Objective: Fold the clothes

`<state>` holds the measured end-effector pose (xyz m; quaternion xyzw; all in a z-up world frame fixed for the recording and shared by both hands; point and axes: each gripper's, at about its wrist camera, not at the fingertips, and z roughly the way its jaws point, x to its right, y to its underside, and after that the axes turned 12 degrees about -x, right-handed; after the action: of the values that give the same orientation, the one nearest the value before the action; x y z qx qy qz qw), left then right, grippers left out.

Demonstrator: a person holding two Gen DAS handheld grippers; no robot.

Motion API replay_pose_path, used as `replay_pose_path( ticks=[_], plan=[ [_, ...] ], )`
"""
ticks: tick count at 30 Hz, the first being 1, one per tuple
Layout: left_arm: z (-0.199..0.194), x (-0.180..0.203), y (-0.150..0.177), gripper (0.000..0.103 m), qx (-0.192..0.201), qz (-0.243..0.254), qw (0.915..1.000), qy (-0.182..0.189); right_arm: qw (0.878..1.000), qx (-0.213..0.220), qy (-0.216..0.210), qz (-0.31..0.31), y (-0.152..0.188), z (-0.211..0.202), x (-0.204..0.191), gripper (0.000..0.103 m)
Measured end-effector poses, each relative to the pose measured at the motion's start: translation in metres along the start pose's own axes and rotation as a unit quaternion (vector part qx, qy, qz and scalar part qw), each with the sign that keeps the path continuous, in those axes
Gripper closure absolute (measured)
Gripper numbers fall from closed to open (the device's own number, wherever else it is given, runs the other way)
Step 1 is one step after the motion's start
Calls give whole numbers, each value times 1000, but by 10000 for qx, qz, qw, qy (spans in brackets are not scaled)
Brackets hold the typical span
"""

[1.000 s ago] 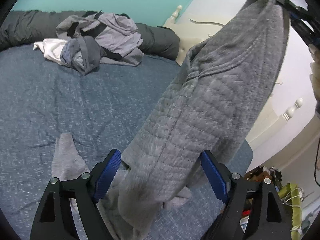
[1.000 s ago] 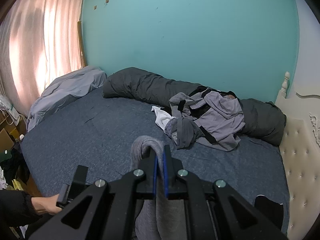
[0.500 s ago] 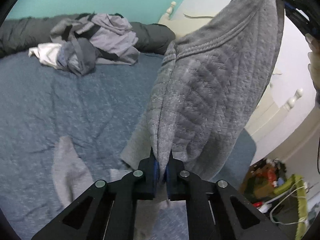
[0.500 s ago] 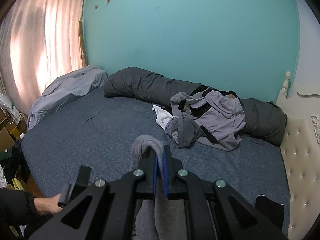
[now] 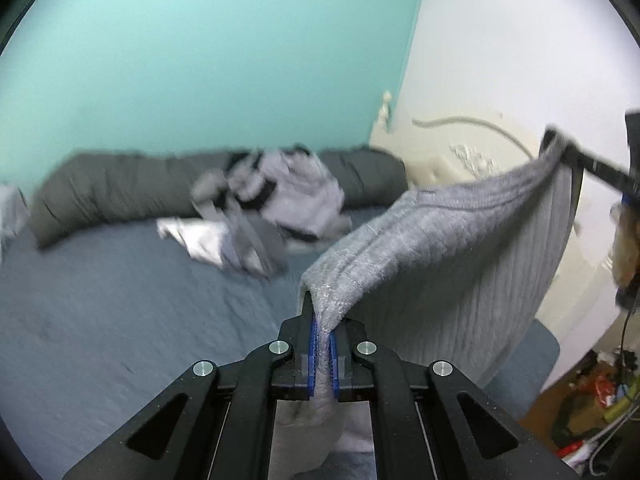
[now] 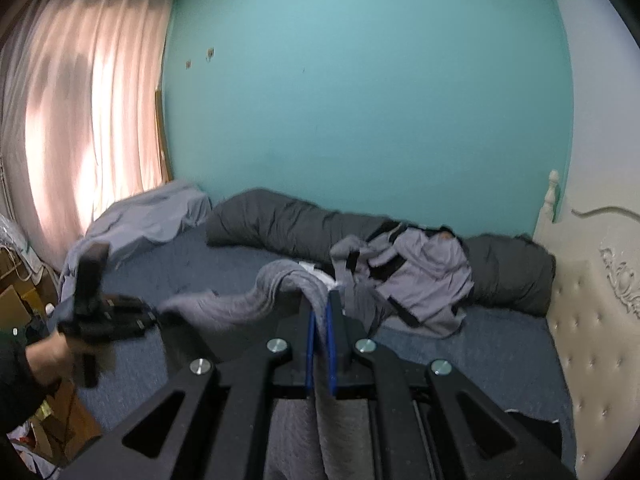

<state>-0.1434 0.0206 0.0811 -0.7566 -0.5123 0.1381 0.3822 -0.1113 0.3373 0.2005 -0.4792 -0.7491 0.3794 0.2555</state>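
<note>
Left gripper [image 5: 323, 354] just snapped shut on the grey top [image 5: 452, 248], then lifted fast. Right gripper [image 6: 319, 344] stayed clamped on its corner. Spread in air over bed [image 5: 120, 312], hem toward 2 o'clock. Ready for folding, probably.

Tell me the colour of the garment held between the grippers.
Grey garment, with a ribbed or quilted texture; clearest in the left wrist view.

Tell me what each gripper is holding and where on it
Both hold the same grey garment. The left gripper is shut on a ribbed corner of its edge; the right gripper is shut on the other end of that edge.
</note>
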Motion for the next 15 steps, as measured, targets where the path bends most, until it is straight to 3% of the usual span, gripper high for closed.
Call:
replay_pose_path(
  ticks=[6, 15],
  plan=[
    [-93, 17, -56, 99, 450, 383, 9969, -517, 9989, 460, 31, -46, -31, -49, -6, 98],
    [-217, 52, -114, 99, 1202, 643, 9845, -1106, 9934, 1130, 59, -201, -83, -123, -27, 98]
  ],
)
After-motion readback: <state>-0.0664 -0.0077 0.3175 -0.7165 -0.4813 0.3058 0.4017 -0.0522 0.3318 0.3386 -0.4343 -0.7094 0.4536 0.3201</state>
